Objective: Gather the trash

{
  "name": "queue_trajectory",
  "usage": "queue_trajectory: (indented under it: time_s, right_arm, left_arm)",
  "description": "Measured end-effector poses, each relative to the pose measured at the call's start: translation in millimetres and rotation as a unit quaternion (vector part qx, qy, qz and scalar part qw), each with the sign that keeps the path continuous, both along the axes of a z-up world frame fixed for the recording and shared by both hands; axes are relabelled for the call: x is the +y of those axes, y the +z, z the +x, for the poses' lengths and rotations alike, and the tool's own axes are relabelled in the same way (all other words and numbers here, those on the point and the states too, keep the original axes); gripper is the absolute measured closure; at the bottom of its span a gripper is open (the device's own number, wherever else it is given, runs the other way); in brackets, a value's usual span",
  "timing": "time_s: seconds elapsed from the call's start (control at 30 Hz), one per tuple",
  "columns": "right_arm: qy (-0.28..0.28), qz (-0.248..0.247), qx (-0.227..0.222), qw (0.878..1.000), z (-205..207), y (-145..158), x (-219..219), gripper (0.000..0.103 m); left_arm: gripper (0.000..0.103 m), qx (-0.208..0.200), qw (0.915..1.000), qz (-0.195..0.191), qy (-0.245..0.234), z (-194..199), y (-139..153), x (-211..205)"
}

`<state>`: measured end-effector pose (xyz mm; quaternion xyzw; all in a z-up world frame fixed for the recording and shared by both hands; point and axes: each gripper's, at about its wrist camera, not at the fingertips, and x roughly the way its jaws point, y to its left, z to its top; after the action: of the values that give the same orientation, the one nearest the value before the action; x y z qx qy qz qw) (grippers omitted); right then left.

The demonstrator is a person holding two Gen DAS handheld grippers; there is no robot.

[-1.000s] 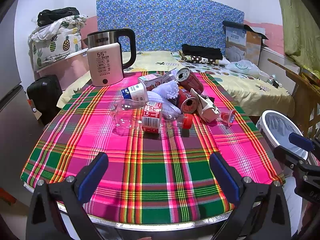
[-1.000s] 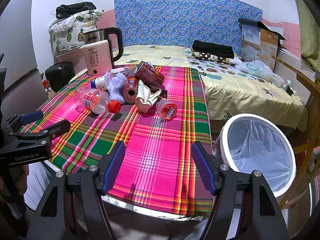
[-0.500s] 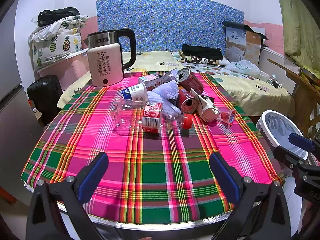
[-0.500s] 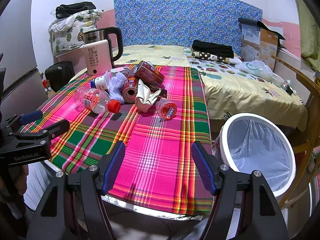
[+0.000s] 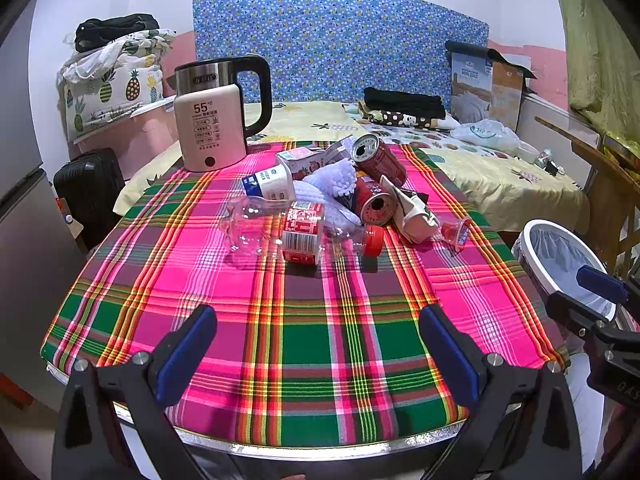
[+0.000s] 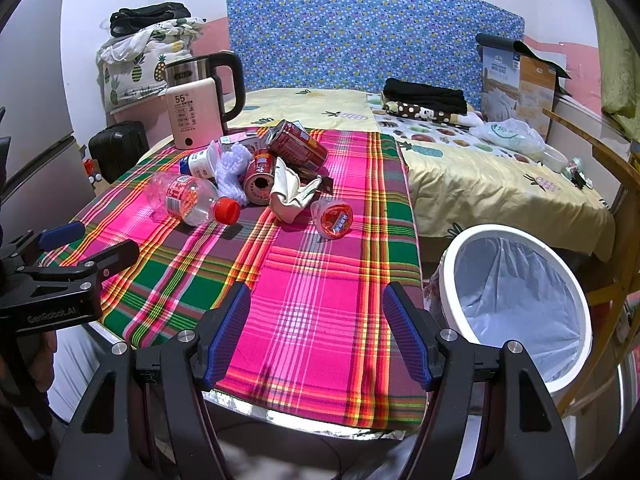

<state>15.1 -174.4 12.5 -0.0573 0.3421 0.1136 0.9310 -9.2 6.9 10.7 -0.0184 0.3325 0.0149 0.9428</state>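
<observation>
A pile of trash lies mid-table on the plaid cloth (image 5: 312,320): a clear plastic bottle with a red cap (image 5: 296,228) (image 6: 192,200), two red cans (image 5: 374,200) (image 6: 296,146), a small red-lidded cup (image 5: 456,232) (image 6: 334,218), crumpled white paper (image 6: 292,192), a white fluffy cloth (image 5: 332,178) and a white-blue cup (image 5: 268,180). A white bin with a liner (image 6: 516,300) (image 5: 560,260) stands right of the table. My left gripper (image 5: 316,348) is open and empty over the near table edge. My right gripper (image 6: 316,332) is open and empty near the front right corner.
An electric kettle (image 5: 216,120) stands at the table's back left. A bed (image 6: 480,168) with folded clothes lies behind and to the right. A wooden chair (image 6: 612,184) is beside the bin. A black suitcase (image 5: 88,188) stands on the floor at left.
</observation>
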Motion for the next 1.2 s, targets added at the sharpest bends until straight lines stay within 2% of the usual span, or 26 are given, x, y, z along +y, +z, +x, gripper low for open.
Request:
queue_trajectory:
  time_s: [0.43, 0.7, 0.87, 1.2]
  right_arm:
    - [0.002, -0.003, 0.005, 1.0, 5, -4, 2, 0.033]
    - [0.006, -0.006, 0.013, 1.0, 19, -8, 7, 0.033]
    - [0.011, -0.02, 0.021, 1.0, 38, -13, 14, 0.033]
    - [0.032, -0.021, 0.028, 0.999, 79, -16, 33, 0.033]
  left_arm:
    - [0.001, 0.004, 1.0, 0.002, -0.002, 2, -3, 0]
    - [0.004, 0.018, 0.9998, 0.004, -0.004, 25, -16, 6]
    - [0.007, 0.041, 0.999, -0.018, -0.004, 49, -26, 14]
    - [0.007, 0.038, 0.9959, -0.08, 0.021, 82, -23, 42]
